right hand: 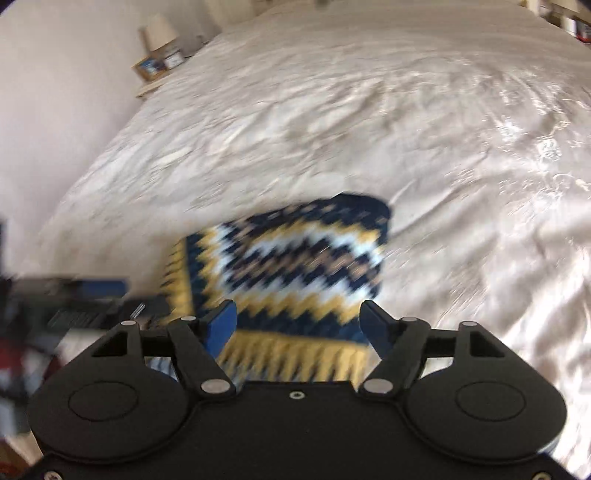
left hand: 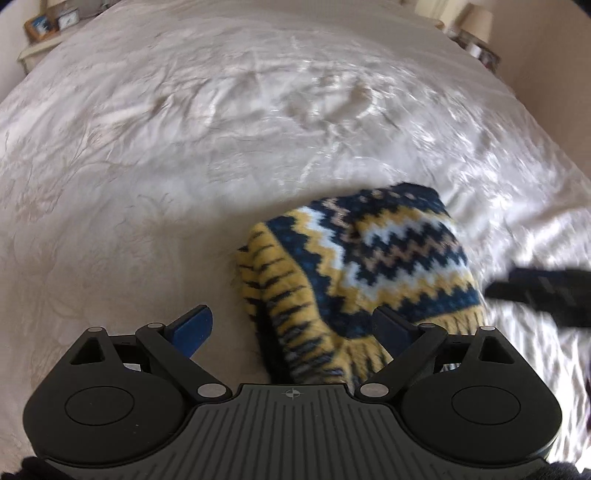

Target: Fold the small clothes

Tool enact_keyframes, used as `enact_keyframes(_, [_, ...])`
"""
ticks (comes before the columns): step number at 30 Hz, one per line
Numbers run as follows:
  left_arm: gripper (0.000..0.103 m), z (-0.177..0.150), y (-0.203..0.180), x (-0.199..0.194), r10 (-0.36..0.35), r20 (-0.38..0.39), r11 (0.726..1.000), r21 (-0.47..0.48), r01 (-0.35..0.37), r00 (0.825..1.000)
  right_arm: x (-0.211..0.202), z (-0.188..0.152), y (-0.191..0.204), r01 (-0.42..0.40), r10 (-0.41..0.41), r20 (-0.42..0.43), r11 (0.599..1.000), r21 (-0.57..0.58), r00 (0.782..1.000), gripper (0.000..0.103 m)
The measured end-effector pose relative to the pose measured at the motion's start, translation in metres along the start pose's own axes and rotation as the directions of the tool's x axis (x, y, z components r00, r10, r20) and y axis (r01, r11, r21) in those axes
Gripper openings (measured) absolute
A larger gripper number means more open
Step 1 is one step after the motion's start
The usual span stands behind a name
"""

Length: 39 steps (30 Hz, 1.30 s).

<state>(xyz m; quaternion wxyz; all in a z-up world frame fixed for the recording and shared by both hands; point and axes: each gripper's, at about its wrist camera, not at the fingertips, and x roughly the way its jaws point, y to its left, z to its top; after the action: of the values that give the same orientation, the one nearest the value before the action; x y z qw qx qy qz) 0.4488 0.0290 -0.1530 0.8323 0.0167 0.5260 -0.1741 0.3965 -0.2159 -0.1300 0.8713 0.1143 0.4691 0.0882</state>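
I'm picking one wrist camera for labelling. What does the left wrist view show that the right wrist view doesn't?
Left wrist only: the yellow ribbed cuff folded over, lying between the open left gripper fingers, and a lamp at top right.

Right wrist only: the open right gripper above the fringe edge, and the blurred other gripper at left.

Both: the navy, yellow and white zigzag knitted garment on the cream satin bedspread, nothing gripped.
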Motion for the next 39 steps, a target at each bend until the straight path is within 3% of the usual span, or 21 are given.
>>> enact_keyframes(7, [0.094, -0.009, -0.016, 0.013, -0.006, -0.054, 0.999, 0.033, 0.008, 0.999, 0.042, 0.021, -0.031, 0.040, -0.037, -0.024, 0.992, 0.120, 0.999, 0.076])
enact_keyframes(12, [0.094, -0.018, -0.018, 0.024, 0.008, -0.101, 0.998, 0.068, -0.001, 0.995, 0.072, 0.024, -0.050, 0.060, -0.042, -0.095, 0.979, 0.195, 0.995, 0.076])
enact_keyframes(16, [0.095, -0.034, -0.009, 0.036, 0.000, -0.153, 0.999, 0.050, 0.008, 0.988, 0.091, 0.019, -0.056, 0.074, -0.048, -0.144, 0.980, 0.186, 0.988, 0.084])
enact_keyframes(18, [0.095, -0.041, -0.002, 0.033, -0.019, -0.143, 0.999, 0.027, 0.023, 0.990, 0.096, 0.015, -0.058, 0.067, -0.038, -0.153, 0.980, 0.186, 0.987, 0.087])
enact_keyframes(29, [0.095, -0.098, 0.017, 0.021, -0.149, -0.120, 0.983, -0.128, 0.133, 0.982, 0.101, 0.005, -0.076, -0.099, 0.131, -0.127, 0.967, 0.234, 0.983, 0.094])
enact_keyframes(34, [0.098, -0.092, 0.020, 0.030, -0.187, -0.100, 0.974, -0.148, 0.171, 0.977, 0.107, 0.003, -0.074, -0.158, 0.190, -0.124, 0.960, 0.233, 0.974, 0.102])
enact_keyframes(39, [0.102, -0.076, 0.017, 0.050, -0.237, -0.096, 0.962, -0.164, 0.220, 0.967, 0.115, 0.004, -0.076, -0.196, 0.229, -0.108, 0.949, 0.247, 0.968, 0.103])
